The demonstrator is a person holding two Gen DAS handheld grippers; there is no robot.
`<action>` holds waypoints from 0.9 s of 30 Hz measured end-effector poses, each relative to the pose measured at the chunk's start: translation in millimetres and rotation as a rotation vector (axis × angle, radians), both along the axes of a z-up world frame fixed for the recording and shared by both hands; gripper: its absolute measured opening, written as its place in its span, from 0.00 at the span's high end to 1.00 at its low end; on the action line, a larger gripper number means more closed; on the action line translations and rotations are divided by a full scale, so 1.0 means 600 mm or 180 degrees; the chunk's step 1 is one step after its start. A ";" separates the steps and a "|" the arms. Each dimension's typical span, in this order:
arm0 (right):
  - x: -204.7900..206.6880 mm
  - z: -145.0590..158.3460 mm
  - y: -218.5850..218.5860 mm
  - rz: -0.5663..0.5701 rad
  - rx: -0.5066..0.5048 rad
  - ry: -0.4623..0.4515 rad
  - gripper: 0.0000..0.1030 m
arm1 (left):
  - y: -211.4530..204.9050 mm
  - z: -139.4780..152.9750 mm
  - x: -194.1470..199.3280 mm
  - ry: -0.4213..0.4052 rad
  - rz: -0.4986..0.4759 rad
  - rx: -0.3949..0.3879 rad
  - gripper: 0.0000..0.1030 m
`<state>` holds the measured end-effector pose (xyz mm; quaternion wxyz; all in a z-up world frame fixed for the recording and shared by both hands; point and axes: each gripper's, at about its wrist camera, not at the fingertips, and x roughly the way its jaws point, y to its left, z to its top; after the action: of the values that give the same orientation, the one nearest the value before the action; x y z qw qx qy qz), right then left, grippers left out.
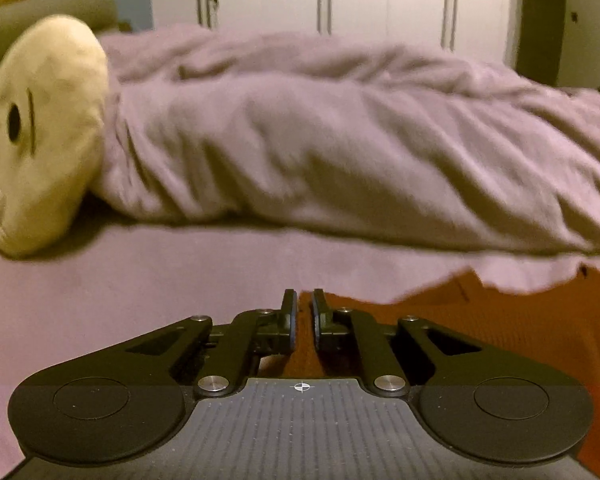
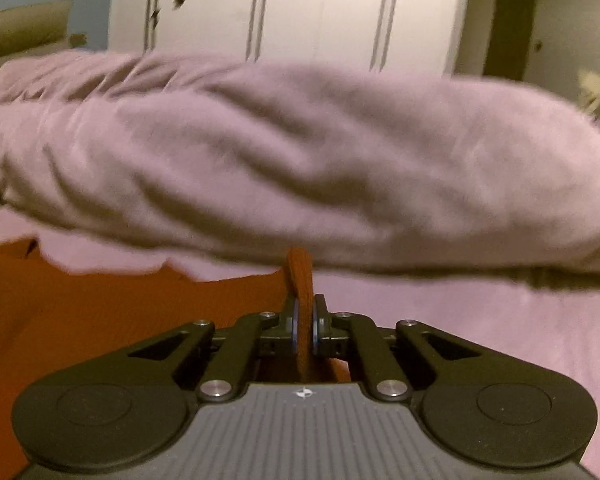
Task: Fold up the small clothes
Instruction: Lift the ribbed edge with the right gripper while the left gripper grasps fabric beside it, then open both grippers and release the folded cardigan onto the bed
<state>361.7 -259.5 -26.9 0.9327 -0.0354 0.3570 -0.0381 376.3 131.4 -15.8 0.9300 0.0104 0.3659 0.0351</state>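
Note:
An orange garment (image 1: 480, 320) lies flat on the pink bed sheet (image 1: 100, 288); in the right wrist view it (image 2: 100, 312) spreads to the left. My left gripper (image 1: 304, 298) hovers low over the garment's left edge, its jaws narrowly apart with nothing between them. My right gripper (image 2: 304, 304) is shut on a fold of the orange garment's edge (image 2: 300, 276), which stands up between the pads.
A bunched pink duvet (image 1: 340, 152) lies across the bed just beyond the garment, also in the right wrist view (image 2: 300, 160). A cream plush toy (image 1: 40, 132) rests at the left. White wardrobe doors (image 2: 292, 8) stand behind the bed.

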 end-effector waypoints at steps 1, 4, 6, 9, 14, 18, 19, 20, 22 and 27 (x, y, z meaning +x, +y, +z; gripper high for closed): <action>0.004 0.007 -0.001 -0.0057 -0.0016 -0.0073 0.95 | 0.003 0.005 0.005 -0.0057 0.0059 -0.0015 0.91; 0.016 0.010 0.009 -0.0100 -0.0243 -0.0180 0.95 | 0.003 0.011 0.017 -0.0196 0.0229 0.0047 0.91; 0.027 -0.001 0.017 -0.0107 -0.0412 -0.0137 0.95 | -0.001 -0.004 0.030 -0.0146 0.0379 0.0145 0.91; 0.040 -0.029 0.020 -0.0092 -0.0443 0.0060 0.95 | -0.012 -0.039 0.037 0.0098 0.0390 0.0323 0.88; 0.019 -0.039 0.006 0.0033 -0.0185 0.0211 0.86 | 0.015 -0.040 -0.008 0.0069 0.0408 0.0009 0.62; -0.067 0.003 -0.030 -0.0028 0.0355 0.0042 0.80 | 0.039 -0.010 -0.095 0.0012 0.0486 -0.0224 0.47; -0.097 0.010 -0.032 -0.0015 0.0421 0.0056 0.80 | 0.043 -0.007 -0.120 0.0040 0.0503 -0.0302 0.45; -0.131 0.015 -0.030 -0.0017 0.0466 0.0055 0.80 | 0.045 -0.003 -0.144 0.0076 0.0478 -0.0377 0.42; -0.195 0.021 -0.016 0.0017 0.0567 0.0036 0.80 | 0.048 -0.003 -0.185 0.0146 0.0471 -0.0461 0.38; -0.294 0.017 0.024 0.0082 0.0560 -0.0040 0.80 | 0.039 -0.021 -0.240 0.0361 0.0420 -0.0642 0.32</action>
<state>185.3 -245.1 -16.5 0.9348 0.0423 0.3526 0.0052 232.3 155.0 -28.5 0.8997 -0.1053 0.4195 0.0586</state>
